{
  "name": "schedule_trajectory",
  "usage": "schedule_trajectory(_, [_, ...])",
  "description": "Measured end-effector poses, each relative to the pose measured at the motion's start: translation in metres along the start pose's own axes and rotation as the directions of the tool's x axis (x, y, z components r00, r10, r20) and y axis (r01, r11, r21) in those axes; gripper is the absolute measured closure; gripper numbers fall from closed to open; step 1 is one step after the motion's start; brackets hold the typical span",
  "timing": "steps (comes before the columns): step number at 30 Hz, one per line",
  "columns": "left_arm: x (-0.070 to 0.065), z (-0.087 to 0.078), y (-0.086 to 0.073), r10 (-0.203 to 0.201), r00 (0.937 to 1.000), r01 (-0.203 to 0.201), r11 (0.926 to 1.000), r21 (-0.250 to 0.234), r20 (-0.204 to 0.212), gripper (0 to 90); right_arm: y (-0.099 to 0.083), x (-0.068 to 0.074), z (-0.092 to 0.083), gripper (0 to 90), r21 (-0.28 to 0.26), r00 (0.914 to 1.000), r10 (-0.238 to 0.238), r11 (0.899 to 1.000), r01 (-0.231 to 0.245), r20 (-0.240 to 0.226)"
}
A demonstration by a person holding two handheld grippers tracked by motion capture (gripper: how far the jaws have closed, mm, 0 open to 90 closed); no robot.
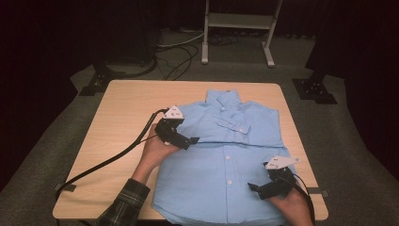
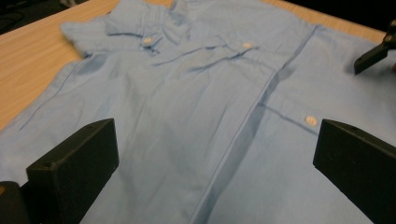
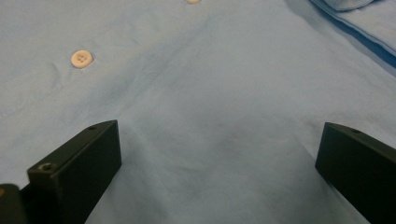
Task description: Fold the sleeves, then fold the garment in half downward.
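Note:
A light blue button-up shirt point(image 1: 226, 160) lies front-up on the wooden table point(image 1: 122, 108), collar at the far side, sleeves folded in across the chest. My left gripper point(image 1: 190, 141) hovers over the shirt's left edge at mid-height, jaws wide apart with only cloth point(image 2: 210, 126) beneath them. My right gripper point(image 1: 254, 188) sits over the lower right part of the shirt, open too, with smooth fabric point(image 3: 219, 130) and a white button point(image 3: 81, 59) ahead of it. The tip of the right gripper point(image 2: 373, 55) shows far off in the left gripper view.
Bare tabletop stretches left of the shirt, where the left gripper's black cable point(image 1: 108, 160) trails to the front edge. A white metal stand point(image 1: 237, 28) and floor cables lie beyond the table. Dark stand bases point(image 1: 315, 89) sit at the far corners.

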State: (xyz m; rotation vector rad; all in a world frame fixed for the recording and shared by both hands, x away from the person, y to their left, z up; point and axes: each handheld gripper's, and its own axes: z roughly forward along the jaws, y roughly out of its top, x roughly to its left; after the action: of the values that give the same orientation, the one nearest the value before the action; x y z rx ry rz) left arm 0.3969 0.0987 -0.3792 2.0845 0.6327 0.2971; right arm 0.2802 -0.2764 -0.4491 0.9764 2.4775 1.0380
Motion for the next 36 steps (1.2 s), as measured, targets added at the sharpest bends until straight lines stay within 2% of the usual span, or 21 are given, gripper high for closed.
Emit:
schedule_trajectory(1, [0.001,-0.002,-0.003,-0.006,1.0000,0.006,1.0000,-0.002,0.006,0.0,0.000,0.000,0.000,0.1,0.000,1.0000,0.001,1.000,-0.001,0.000])
schedule_trajectory(3, [0.002,-0.006,-0.009,0.008,1.0000,-0.008,0.9998,0.018,-0.002,0.0,0.000,0.000,0.000,0.1,0.000,1.0000,-0.001,1.000,0.001,0.000])
schedule_trajectory(7, [0.005,-0.012,-0.022,0.011,0.9999,-0.010,0.9982,0.058,-0.013,0.0,0.000,0.001,0.000,0.0,-0.001,1.0000,0.007,1.000,-0.007,0.000])
schedule_trajectory(10, [0.003,-0.012,-0.028,0.029,0.9996,-0.029,0.9961,0.084,0.005,0.0,0.000,0.000,0.000,0.0,-0.001,1.0000,0.004,1.000,-0.004,0.000])
schedule_trajectory(13, [0.001,-0.005,-0.032,0.054,0.9982,-0.057,0.9912,0.119,0.027,0.0,0.000,0.000,0.000,0.0,0.001,1.0000,0.001,1.000,-0.001,0.000])
schedule_trajectory(17, [0.003,0.008,-0.040,0.063,0.9968,-0.070,0.9826,0.172,0.049,0.0,0.000,0.000,0.000,0.0,0.000,1.0000,0.000,1.000,0.000,0.000])
schedule_trajectory(21, [0.006,0.019,-0.048,0.034,0.9965,-0.050,0.9738,0.222,0.077,0.0,0.000,0.000,0.000,0.0,-0.001,1.0000,0.003,1.000,-0.003,0.000])
schedule_trajectory(23, [0.006,0.023,-0.052,0.034,0.9964,-0.052,0.9676,0.247,0.077,0.0,0.000,0.000,0.000,0.0,-0.001,1.0000,0.001,1.000,-0.001,0.000])
schedule_trajectory(28, [0.004,0.021,-0.053,0.041,0.9971,-0.055,0.9697,0.238,0.063,0.0,0.000,0.001,0.000,0.0,-0.001,1.0000,0.009,1.000,-0.009,0.000])
schedule_trajectory(32, [-0.002,0.019,-0.052,0.044,0.9972,-0.057,0.9714,0.231,0.061,0.0,0.000,0.000,0.000,0.0,0.000,1.0000,0.006,1.000,-0.006,0.000])
schedule_trajectory(36, [-0.006,0.020,-0.054,0.057,0.9968,-0.069,0.9676,0.243,0.056,0.0,0.000,0.000,0.000,0.0,0.000,1.0000,0.005,1.000,-0.005,0.000])
